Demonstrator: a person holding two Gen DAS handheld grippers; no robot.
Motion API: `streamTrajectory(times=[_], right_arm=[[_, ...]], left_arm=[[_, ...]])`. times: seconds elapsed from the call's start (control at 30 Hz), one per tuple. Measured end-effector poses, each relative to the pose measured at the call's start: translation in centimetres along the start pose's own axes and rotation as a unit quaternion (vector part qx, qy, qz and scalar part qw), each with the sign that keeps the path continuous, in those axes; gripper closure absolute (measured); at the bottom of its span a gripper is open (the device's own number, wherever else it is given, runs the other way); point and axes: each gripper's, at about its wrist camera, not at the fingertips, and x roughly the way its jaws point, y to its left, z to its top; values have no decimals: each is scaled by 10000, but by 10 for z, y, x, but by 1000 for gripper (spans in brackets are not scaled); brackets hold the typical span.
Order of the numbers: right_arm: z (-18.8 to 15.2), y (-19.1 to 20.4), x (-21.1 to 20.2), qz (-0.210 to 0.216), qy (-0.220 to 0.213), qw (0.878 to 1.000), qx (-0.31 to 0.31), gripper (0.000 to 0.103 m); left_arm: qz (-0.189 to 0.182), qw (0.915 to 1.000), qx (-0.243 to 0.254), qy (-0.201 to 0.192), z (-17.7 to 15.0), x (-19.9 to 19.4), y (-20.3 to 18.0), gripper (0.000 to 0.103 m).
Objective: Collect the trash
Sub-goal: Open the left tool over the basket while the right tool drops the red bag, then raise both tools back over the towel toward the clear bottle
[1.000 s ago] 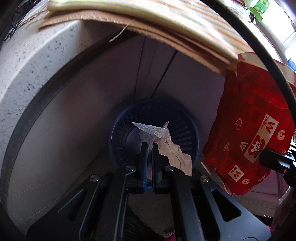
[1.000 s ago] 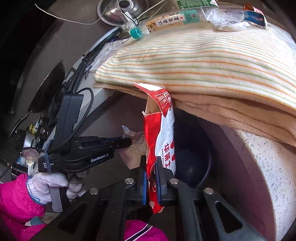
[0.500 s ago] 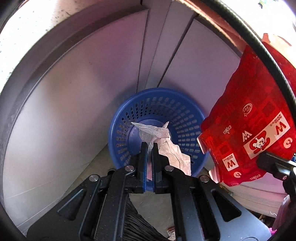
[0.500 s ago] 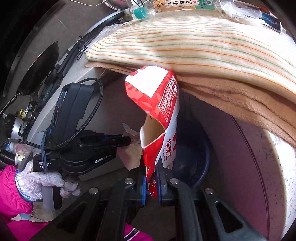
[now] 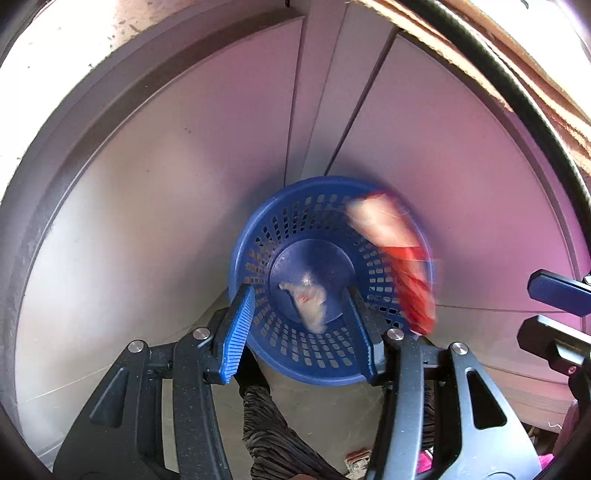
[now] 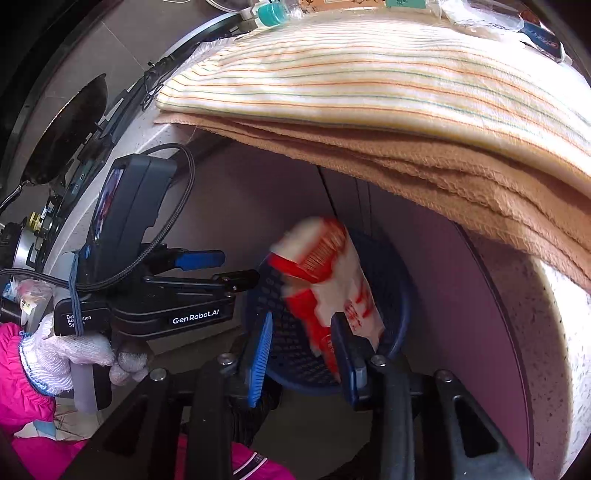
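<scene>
A blue plastic basket (image 5: 280, 236) stands on the floor against the cabinet. A crumpled paper scrap (image 5: 308, 301) sits blurred at its bottom. My left gripper (image 5: 297, 314) hovers above it, its jaws opening with nothing pressed between them. A red and white snack wrapper (image 5: 404, 266) drops, blurred, against the basket's right wall. In the right wrist view the wrapper (image 6: 325, 284) falls loose between the opening jaws of my right gripper (image 6: 303, 343) into the basket (image 6: 402, 295). The left gripper (image 6: 221, 267) shows there at the left, held by a gloved hand (image 6: 66, 350).
A striped cloth over a tan towel (image 6: 369, 92) hangs over the speckled counter edge above the basket. A bottle with a teal cap (image 6: 273, 9) lies on top. Grey cabinet doors (image 5: 166, 192) stand behind the basket. A black pan (image 6: 66, 129) sits far left.
Both grippers went from shut to open. The paper scrap left the left jaws and fell to the basket's bottom. The red wrapper slipped from the right jaws and is dropping in.
</scene>
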Motion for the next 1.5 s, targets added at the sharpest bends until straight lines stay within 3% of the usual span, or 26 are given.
streamTrajectory(times=[0.47, 0.67, 0.9, 1.03, 1.13, 1.23, 1.3, 1.5], right_arm=[[2, -5, -18, 80, -159, 9998, 105, 59], [7, -6, -40, 206, -337, 9992, 96, 51], [13, -8, -76, 279, -630, 9975, 125, 49], [14, -8, -98, 234, -835, 9962, 113, 47], [16, -13, -115, 230, -1062, 9939, 163, 31], [19, -17, -133, 210, -1292, 9911, 242, 31], [22, -23, -144, 149, -1435, 9891, 307, 30], [33, -46, -168, -38, -1852, 9806, 640, 25]], left_arm=[[-7, 9996, 164, -228, 1, -13, -2, 53], [3, 9977, 485, -471, 4, -41, -4, 53], [-212, 9930, 843, -804, 8, -84, -3, 53], [-271, 9879, 1061, -1094, 17, -110, -5, 53], [-291, 9831, 1197, -1357, 28, -131, -9, 53], [-301, 9766, 1342, -1653, 44, -151, -13, 51], [-301, 9714, 1446, -1857, 57, -162, -15, 42], [-185, 9564, 1822, -2273, 101, -188, -24, 41]])
